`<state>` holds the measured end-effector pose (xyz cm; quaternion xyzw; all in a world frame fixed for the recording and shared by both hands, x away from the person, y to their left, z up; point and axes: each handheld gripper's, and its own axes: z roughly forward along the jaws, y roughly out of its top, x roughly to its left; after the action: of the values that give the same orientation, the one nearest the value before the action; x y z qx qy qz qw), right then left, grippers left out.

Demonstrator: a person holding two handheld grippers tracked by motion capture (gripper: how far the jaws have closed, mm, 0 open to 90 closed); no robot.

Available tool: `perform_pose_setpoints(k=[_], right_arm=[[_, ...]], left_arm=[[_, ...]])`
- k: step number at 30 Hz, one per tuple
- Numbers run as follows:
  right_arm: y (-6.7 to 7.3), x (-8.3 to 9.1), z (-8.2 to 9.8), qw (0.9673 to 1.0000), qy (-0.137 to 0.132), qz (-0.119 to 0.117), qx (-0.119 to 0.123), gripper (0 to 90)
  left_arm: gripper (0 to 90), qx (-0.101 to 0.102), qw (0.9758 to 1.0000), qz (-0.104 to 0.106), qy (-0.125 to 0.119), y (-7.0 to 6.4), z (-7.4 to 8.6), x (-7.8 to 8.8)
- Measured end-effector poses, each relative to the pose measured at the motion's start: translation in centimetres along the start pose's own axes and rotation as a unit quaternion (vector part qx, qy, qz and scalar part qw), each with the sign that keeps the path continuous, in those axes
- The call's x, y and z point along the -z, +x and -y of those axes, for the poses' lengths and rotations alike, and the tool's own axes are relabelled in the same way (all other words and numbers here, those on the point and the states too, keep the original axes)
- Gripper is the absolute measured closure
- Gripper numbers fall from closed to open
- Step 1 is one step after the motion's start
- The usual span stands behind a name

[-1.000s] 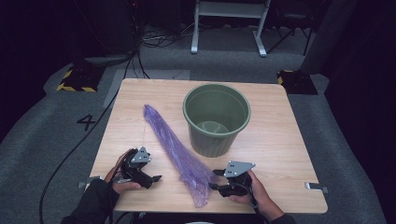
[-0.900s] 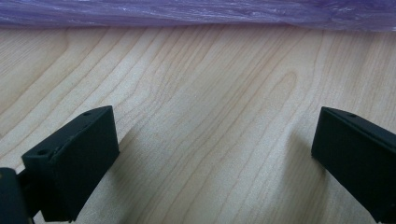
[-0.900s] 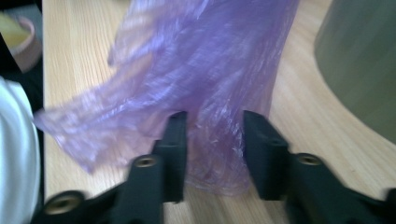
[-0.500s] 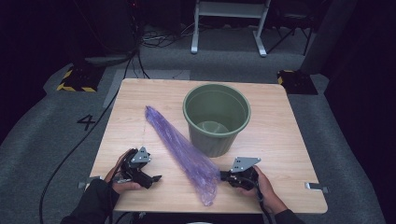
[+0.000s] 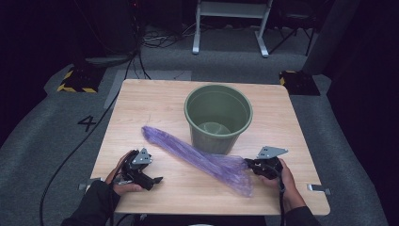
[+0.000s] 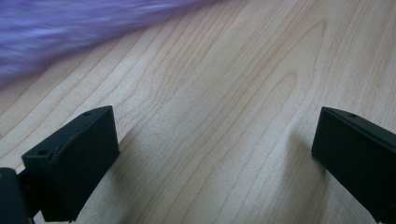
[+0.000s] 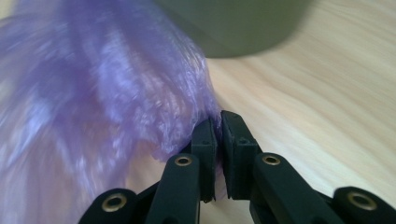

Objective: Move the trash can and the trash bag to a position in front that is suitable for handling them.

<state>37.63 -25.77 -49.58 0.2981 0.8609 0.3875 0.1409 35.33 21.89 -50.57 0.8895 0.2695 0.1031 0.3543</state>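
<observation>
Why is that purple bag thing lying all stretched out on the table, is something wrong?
Nothing looks broken or spilled. The crinkled purple plastic bag lies slantwise on the wooden table, pulled long beside the upright green plastic bin instead of lining it. The right gripper has just closed its fingers on one edge; the left gripper rests open nearby.

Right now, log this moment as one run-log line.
right gripper: shut on purple plastic bag, jaws just closed | left gripper: open, holding nothing, on table | green bin: upright beside bag
</observation>
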Motion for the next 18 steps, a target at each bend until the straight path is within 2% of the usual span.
perform_pose_setpoints(k=[5, 8, 10, 11, 14, 16, 17, 18], right_arm=[[-2.0, 0.7, 0.7, 0.9986, 0.001, 0.048, -0.021, 83.3], [-2.9, 1.2, 1.0, 0.9971, -0.008, 0.066, -0.036, 81.4], [-3.4, 1.5, 1.2, 0.9956, -0.012, 0.08, -0.047, 73.6], [-3.6, 1.7, 1.2, 0.9948, -0.014, 0.087, -0.052, 72.5], [-3.9, 2.3, 1.0, 0.9911, -0.019, 0.118, -0.059, 58.1], [-3.9, 2.7, 0.9, 0.9906, -0.025, 0.119, -0.063, 50.6], [-3.9, 3.0, 0.8, 0.9893, -0.028, 0.127, -0.066, 46.5], [-4.0, 3.3, 0.7, 0.9886, -0.031, 0.13, -0.069, 45.6]], left_arm=[[0.4, 0.004, 1.0, -0.003, 0.001, 0.3, 0.3, 0.3], [0.4, 0.009, 0.9999, -0.009, 0.0, 0.7, 0.6, 0.6], [0.4, 0.012, 0.9999, -0.012, 0.001, 0.8, 0.7, 0.7], [0.3, 0.012, 0.9999, -0.012, 0.001, 0.8, 0.7, 0.7], [0.2, 0.014, 0.9998, -0.012, 0.0, 0.8, 0.7, 0.6], [0.1, 0.014, 0.9998, -0.012, -0.001, 0.9, 0.6, 0.6], [0.0, 0.014, 0.9998, -0.012, -0.001, 0.9, 0.6, 0.6], [0.0, 0.014, 0.9998, -0.012, -0.001, 0.9, 0.6, 0.6]])
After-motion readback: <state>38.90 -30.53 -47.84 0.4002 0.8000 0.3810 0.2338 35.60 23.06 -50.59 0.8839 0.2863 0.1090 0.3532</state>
